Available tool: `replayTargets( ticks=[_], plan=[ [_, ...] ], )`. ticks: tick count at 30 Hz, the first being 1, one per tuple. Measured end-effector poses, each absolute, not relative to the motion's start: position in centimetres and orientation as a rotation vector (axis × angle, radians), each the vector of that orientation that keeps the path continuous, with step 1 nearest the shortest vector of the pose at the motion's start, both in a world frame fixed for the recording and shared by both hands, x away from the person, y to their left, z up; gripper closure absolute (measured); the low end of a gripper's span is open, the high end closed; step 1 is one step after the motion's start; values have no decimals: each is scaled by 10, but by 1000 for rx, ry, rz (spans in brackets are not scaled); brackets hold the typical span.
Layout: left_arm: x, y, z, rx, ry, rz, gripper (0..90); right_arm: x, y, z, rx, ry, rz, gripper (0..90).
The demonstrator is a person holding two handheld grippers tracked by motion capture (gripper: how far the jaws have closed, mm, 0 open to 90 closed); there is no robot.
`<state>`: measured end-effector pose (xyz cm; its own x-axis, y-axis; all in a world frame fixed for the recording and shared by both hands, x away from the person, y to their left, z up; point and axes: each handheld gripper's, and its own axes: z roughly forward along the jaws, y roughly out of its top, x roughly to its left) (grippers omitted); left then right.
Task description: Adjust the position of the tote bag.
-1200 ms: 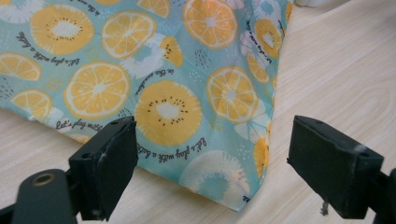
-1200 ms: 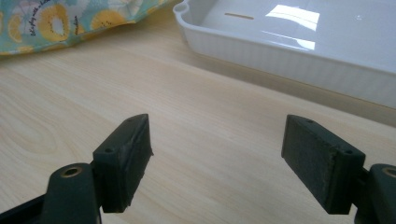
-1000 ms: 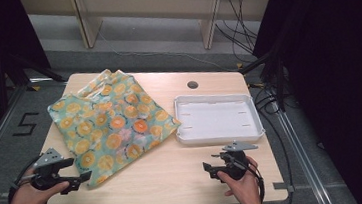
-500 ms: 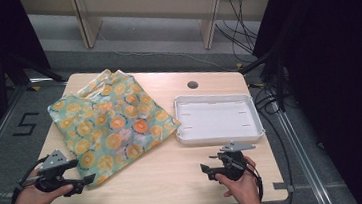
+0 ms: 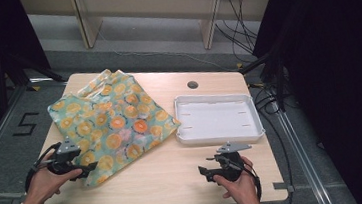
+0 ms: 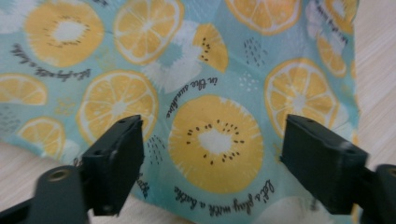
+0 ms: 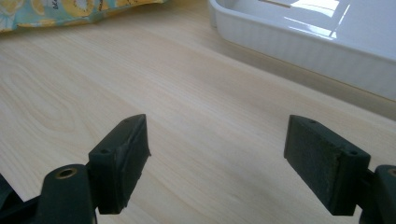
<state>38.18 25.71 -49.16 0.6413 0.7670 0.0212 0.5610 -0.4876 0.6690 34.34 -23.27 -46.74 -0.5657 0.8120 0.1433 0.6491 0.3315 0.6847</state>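
Note:
A teal cloth (image 5: pixel 110 121) printed with orange and lemon slices lies spread over the left half of the wooden table (image 5: pixel 176 178). My left gripper (image 5: pixel 91 167) sits at the cloth's near corner. In the left gripper view its jaws (image 6: pixel 210 158) stand wide over the fabric (image 6: pixel 215 135). They have just been closing a little, and the pads do not press on the cloth. My right gripper (image 5: pixel 204 173) rests open near the table's front right, in front of the white tray (image 5: pixel 220 138), with bare wood between its fingers (image 7: pixel 217 163).
The white tray (image 7: pixel 299 46) is empty and stands at the right of the table. A round cable hole (image 5: pixel 192 85) sits near the far edge. Black stands and cables flank the table on the floor.
My left gripper has moved right and slightly away from me, onto the cloth's near corner. The right gripper has stayed where it was.

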Motion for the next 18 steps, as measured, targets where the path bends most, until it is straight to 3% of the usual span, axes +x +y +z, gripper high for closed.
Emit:
replayTargets(
  ticks=[4, 6, 9, 11, 18],
  plan=[
    [390, 246, -502, 2287, 990, 382, 420, 343, -232, -468, 1336, 2373, 1053, 231],
    [393, 244, -505, 2294, 990, 322, 550, 344, -233, -469, 1297, 2376, 1056, 233],
    [395, 243, -506, 2271, 969, 331, 792, 344, -233, -468, 1310, 2383, 1052, 236],
    [396, 242, -509, 2237, 973, 324, 895, 343, -231, -467, 1345, 2386, 1049, 237],
    [394, 239, -507, 2244, 981, 279, 900, 342, -230, -467, 1353, 2396, 1061, 247]
  ],
)
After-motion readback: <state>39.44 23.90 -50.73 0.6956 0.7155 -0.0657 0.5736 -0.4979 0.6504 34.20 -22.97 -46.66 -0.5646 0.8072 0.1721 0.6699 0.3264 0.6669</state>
